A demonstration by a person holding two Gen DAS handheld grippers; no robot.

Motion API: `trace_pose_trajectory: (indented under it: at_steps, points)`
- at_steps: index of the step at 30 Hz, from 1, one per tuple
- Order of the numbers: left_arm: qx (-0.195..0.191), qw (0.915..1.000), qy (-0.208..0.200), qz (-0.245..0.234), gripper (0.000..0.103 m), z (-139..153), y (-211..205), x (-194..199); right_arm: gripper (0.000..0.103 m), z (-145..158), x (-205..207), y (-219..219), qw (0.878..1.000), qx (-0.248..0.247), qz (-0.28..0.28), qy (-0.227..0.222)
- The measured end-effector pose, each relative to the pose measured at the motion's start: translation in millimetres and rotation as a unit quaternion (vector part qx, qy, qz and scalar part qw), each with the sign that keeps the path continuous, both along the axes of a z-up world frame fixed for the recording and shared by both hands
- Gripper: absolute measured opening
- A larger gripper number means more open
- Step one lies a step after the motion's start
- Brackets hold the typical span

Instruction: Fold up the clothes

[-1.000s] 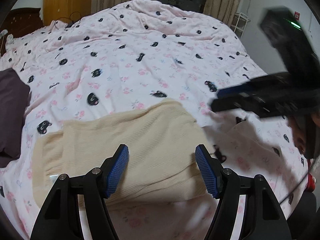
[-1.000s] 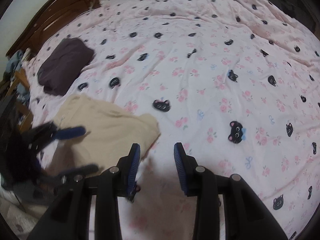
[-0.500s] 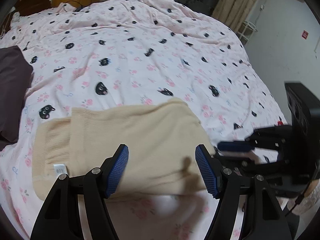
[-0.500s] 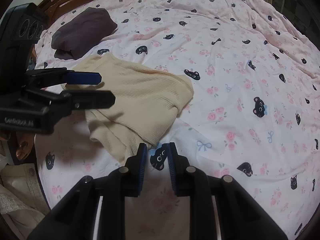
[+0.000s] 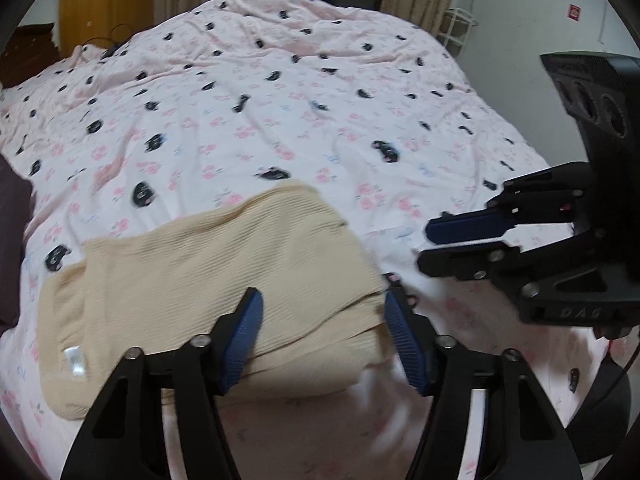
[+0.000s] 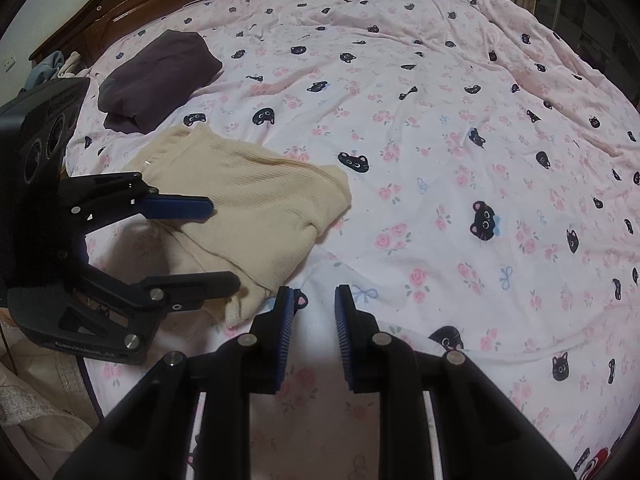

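My left gripper [image 5: 322,336] is closing over the cream garment's [image 5: 224,272] near edge; my right gripper [image 6: 312,320], narrowly apart, holds nothing. I risk pinching the bedsheet [image 6: 440,160] too.

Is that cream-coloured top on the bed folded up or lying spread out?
Folded: the cream top lies doubled over itself, layered edges showing at its near end, on the bedspread.

Dim indoor light, soft shadows under grippers, left view motion-blurred, fisheye edges bent, dark corners
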State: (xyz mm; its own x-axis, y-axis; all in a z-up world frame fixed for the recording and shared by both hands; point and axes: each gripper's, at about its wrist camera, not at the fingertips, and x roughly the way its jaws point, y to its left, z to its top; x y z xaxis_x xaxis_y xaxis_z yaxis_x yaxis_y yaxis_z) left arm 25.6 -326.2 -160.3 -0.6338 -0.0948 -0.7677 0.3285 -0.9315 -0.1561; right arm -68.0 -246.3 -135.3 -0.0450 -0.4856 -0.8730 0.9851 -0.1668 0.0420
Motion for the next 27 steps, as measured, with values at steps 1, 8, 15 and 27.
trace_pose_trajectory:
  at_steps: [1,8,15,27]
  points:
    - [-0.005,1.0000,-0.001,-0.006,0.045,0,3,-2,0.022,-1,0,1,1.000,0.000,-0.001,0.000]
    - [-0.048,0.9986,-0.008,-0.021,0.036,3,25,-8,0.023,3,-12,12,1.000,-0.003,-0.018,0.002]
    - [0.041,0.9933,0.089,0.061,0.038,10,64,5,0.023,8,-36,32,0.999,-0.011,-0.042,-0.012]
    - [0.101,0.9551,0.168,0.222,0.038,-7,43,33,0.023,13,-53,46,0.998,-0.018,-0.054,-0.028]
